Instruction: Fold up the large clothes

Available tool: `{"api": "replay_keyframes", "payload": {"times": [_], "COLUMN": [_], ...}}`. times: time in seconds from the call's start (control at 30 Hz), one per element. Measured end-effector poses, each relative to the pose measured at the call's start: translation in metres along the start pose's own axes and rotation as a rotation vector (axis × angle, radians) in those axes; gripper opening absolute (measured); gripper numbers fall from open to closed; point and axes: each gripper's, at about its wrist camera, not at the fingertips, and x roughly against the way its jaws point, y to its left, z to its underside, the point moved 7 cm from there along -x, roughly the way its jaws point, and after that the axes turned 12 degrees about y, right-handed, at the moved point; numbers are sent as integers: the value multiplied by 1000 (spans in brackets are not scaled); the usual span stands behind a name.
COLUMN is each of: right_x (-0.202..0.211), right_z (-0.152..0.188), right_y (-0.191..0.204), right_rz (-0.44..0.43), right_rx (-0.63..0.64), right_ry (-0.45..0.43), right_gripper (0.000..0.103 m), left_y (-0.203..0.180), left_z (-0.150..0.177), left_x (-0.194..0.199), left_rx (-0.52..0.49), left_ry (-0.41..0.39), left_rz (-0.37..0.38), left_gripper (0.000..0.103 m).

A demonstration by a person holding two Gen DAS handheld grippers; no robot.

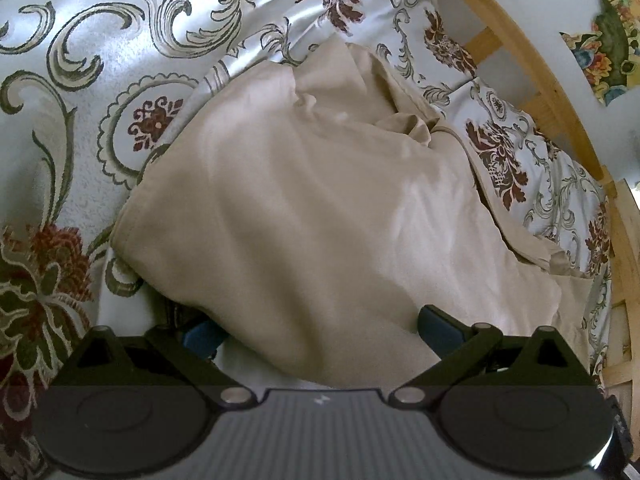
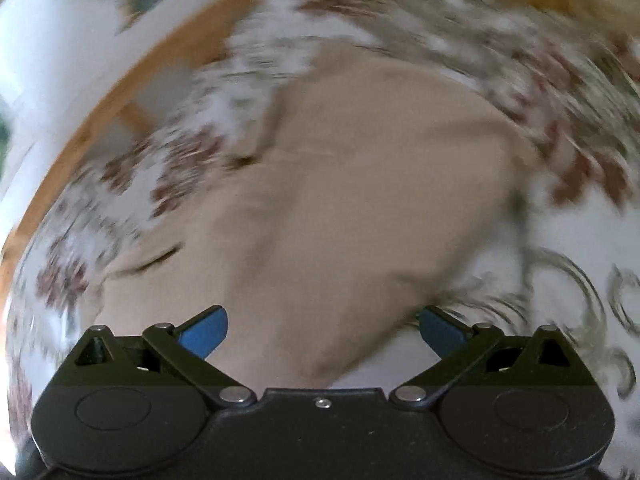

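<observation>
Floral satin bedspread [image 1: 80,60], rumpled beige garment [image 1: 304,200] (soft folds), wooden rail [image 1: 532,60]

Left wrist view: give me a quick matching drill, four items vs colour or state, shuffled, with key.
Column one:
1. garment
2. bedspread
3. bed frame rail
4. left gripper

Column two:
A. light wood
B. open, blue pads wide apart, cloth lying between them
C. plain beige, rumpled, lying on the bed
D. pale with scroll and dark red flower print

Pairs: 1-C, 2-D, 3-A, 4-B
</observation>
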Motion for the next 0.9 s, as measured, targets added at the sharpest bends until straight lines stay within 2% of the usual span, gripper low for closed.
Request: {"api": "replay_keyframes", "payload": {"times": [0.17,0.2,0.23,0.27,0.3,0.33,0.37,0.4,0.43,0.47,0.5,0.57,0.73,0.8,0.9], "right_x": [-8,-8,-7,-6,-5,-5,-3,1,3,5,9,16,49,60,56], "right_z": [-18,-22,-24,-25,-25,-24,-23,-21,-21,-22,-21,-20,-3,8,14], "right_y": [-22,-23,-26,-28,-31,-34,-39,-44,-48,-51,-50,-44,-32,-33,-36], "right_rz": [-19,-16,-13,-9,-5,1,-6,-29,-61,-74,-75,-54,-39,-14,23], "right_rx": [-135,-144,-153,-161,-168,-179,-201,-226,-255,-263,-254,-220,-174,-151,-140], "right_ry": [-107,-132,-151,-160,-162,-160,-162,-160,-157,-158,-161,-176,-194,-209,-179], "right_gripper": [95,88,77,70,54,34,27,18,12,10,7,4,1,1,3], "left_y": [4,6,8,9,11,12,11,11,10,12,14,17,16,15,18], "left_z": [-3,-3,-4,-5,-5,-5,-6,-7,-8,-9,-10,-10,-12,-12,-13], "left_x": [1,1,3,5,8,12,14,16,18,21,23,28,57,62,51], "left_rx": [26,32,38,46,55,63,61,56,55,58,66,99,90,80,77], "left_ry": [0,-1,-1,-10,-28,-47,-55,-62,-76,-89,-96,-111,-181,-182,-150], "left_rz": [24,30,35,30,24,23,27,32,25,4,-8,27,31,19,-35], "left_gripper": [103,103,100,92,87,78,68,63,44,20,15,8,4,4,9]}}
